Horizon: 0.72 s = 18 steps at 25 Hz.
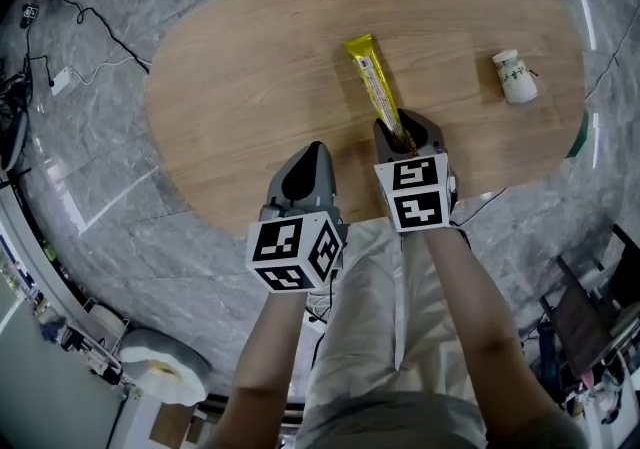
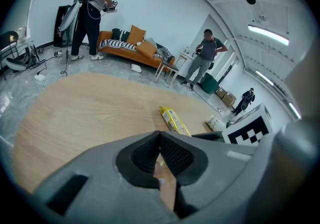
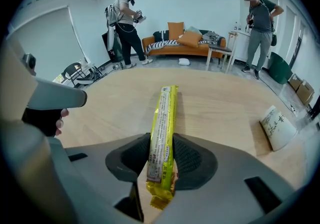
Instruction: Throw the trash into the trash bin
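Long, thin yellow packet (image 3: 162, 133) with fine print along a white strip and crimped ends. Lies on the wood table (image 1: 250, 87) near the middle, running from the near edge toward the far side. Stands on its narrow edge in the right gripper view, near end between the pads. Right gripper (image 1: 405, 132) clamped on that near end, both pads touching the wrapper's sides, crimped tail sticking out behind the pads. Angled steeply down at the table. Left gripper (image 1: 315, 152) closed, pad tips meeting, nothing between them; sits just left of the right one over the table's near edge, apart from the packet. Small white bottle (image 1: 516, 75) with green print on its side, well right of the packet, near the table's far right end, untouched.
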### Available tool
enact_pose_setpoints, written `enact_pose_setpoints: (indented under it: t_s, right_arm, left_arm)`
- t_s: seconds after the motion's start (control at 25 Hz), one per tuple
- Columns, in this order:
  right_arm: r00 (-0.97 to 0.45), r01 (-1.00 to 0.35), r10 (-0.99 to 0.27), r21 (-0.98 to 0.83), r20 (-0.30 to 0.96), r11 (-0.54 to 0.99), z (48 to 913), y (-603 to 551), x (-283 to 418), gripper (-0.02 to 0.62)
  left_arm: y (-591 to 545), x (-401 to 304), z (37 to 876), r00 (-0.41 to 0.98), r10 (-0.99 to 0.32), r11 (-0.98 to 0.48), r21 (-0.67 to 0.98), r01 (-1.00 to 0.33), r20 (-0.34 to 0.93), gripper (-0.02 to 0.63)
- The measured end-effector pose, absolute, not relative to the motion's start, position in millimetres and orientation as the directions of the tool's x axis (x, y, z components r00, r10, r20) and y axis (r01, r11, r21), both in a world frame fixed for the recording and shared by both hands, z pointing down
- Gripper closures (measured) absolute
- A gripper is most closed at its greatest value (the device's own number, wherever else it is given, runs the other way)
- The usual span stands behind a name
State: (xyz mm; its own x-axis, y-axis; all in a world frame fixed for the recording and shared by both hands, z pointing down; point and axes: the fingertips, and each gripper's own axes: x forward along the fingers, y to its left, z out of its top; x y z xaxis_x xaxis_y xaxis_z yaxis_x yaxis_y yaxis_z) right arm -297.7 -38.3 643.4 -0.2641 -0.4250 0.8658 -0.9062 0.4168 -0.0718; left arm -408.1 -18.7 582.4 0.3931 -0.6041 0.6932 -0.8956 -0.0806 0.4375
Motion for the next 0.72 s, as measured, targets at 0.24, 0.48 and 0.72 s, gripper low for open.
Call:
enact_pose_setpoints:
  t_s: [0.24,0.48,0.72]
  right_arm:
    - [-0.271,-0.905,-0.442,-0.070,0.855,0.420,629.7,-40.6,-300.7,0.459]
    - [-0.281,-0.903,-0.461,-0.069,0.842,0.424,610.8,-41.0,-304.1,0.460]
    - [-0.296,-0.903,-0.480,-0.077,0.826,0.424,590.4,-44.0,-306.6,0.460]
  left_arm:
    - [-19.0,-407.6,573.1,0.395,-0.613,-0.087,0.438,-0.895,0.684,0.606]
    - [-18.6,-407.3,559.5,0.395,-0.623,-0.095,0.435,-0.895,0.676,0.606]
    - [-21.5,-404.2,546.9,0.395,-0.630,-0.100,0.434,-0.895,0.669,0.606]
